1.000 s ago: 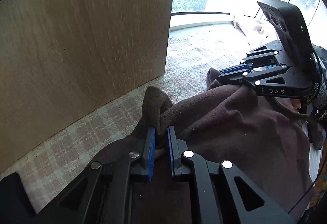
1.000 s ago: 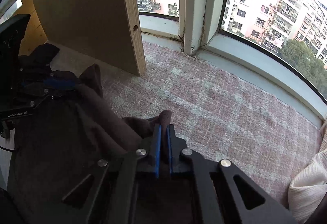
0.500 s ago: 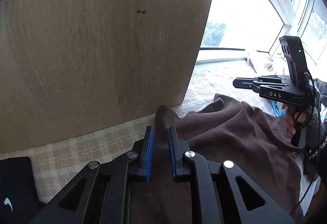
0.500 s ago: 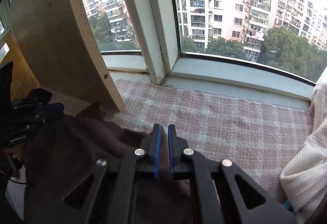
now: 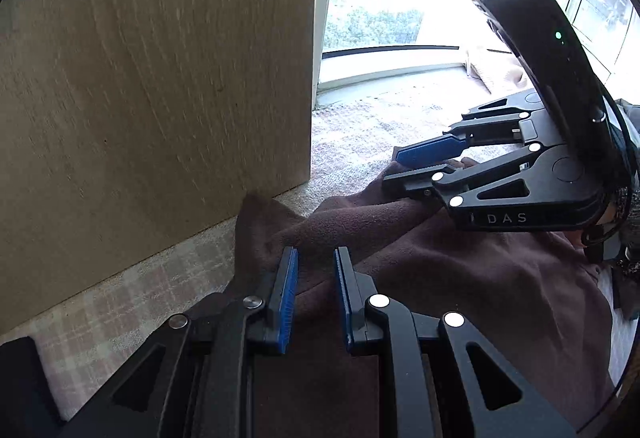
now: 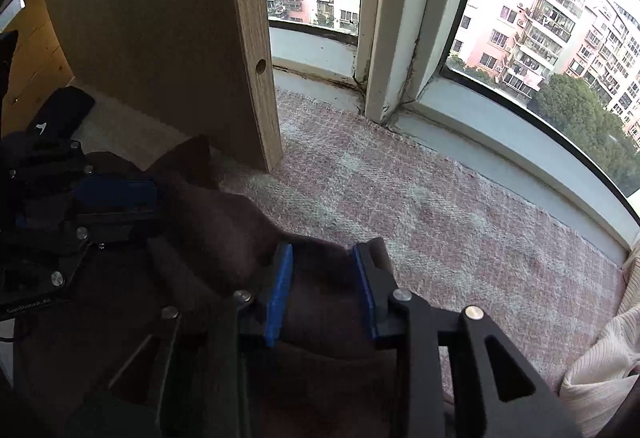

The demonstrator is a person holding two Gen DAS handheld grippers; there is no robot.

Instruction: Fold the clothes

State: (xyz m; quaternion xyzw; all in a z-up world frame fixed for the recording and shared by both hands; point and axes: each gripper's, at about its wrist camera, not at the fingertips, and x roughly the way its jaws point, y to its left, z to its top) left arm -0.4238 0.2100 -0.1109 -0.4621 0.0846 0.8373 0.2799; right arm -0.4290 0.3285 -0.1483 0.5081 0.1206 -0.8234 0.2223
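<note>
Two corners of one dark brown garment (image 5: 460,270) mattered here, and each lay directly between a pair of jaws. The garment was spread on the plaid-covered window ledge (image 6: 420,206), its far edge running left to right, roughly parallel to the window (image 6: 520,18), with the bulk of the cloth trailing back toward the person.

At the left end of that edge, the corner stood up in a soft peak just beside the foot of the wooden panel (image 5: 160,78). The left gripper (image 5: 316,294) sat over it, jaws a little apart and opening, the cloth lying in the gap but the blue pads no longer pressing it.

At the right end, the right gripper (image 6: 324,290) straddled the other corner, jaws wider and also opening; the fabric humped loosely between them, apparently free of both pads. In the left wrist view the right gripper (image 5: 424,166) showed the same, its blue pad lifted clear above the cloth.

Both hands seemed equally close to the far edge, each at its own corner, so the release looked like the end of laying one fold. A likely next grasp would be back along the near edge, toward the person.

A cream knit (image 6: 600,358) lay well off to the right, and a black item (image 6: 60,114) to the far left.
</note>
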